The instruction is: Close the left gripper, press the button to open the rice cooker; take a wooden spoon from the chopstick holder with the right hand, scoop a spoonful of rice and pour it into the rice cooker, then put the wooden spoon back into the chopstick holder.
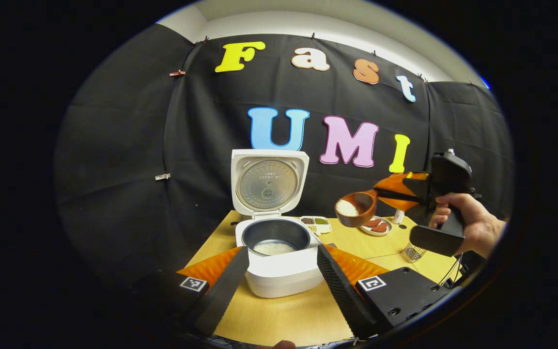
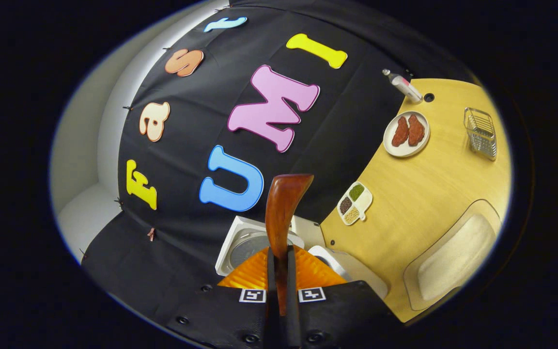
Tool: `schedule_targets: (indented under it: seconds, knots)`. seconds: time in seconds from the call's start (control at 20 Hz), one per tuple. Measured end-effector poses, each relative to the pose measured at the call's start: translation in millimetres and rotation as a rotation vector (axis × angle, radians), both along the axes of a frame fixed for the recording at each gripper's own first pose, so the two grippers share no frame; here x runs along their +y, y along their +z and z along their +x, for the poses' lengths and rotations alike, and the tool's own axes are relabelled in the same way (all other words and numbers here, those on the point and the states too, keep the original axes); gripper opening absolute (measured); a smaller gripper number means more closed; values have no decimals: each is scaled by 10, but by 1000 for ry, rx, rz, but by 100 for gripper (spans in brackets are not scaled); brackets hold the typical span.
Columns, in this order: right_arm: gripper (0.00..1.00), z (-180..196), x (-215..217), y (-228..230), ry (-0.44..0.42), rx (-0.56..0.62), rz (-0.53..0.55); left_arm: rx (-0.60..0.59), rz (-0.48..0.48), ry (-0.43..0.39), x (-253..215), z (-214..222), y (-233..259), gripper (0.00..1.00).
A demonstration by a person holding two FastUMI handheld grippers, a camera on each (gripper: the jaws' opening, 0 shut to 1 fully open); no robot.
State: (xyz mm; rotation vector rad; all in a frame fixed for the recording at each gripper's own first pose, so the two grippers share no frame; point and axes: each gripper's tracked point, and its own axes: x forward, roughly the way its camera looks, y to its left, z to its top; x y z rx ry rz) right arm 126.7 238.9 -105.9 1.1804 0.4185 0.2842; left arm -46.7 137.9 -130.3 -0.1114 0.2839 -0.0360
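**Loaded spoon short of the pot: spill risk**

The rice cooker (image 1: 279,252) stands open on the table (image 1: 279,315), some rice already inside. The right claw (image 2: 279,271) clamps the wooden spoon (image 1: 356,208), its bowl full of rice, held high and right of the pot; tipping early would scatter grains across the wood table. The left claw (image 1: 284,286) hangs open, empty. Black cloth walls the booth.

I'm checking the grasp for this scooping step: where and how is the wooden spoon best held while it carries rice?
By the handle, from the end opposite the bowl, as the right gripper does now: the fingers clamp the slim handle's sides, so the wooden spoon hangs in the air with its bowl's opening tilted towards the left gripper's camera, and the rice is in it.
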Motion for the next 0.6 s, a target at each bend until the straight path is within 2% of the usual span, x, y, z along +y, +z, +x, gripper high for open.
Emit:
schedule_targets:
  seconds: [0.35,0.6]
  knots:
    - [10,335,709,-82,46,-4,-59,18,-28,21,159,71,-96,97]
    - [9,532,1080,-185,77,-51,-199,22,-38,32,276,135,-156,95]
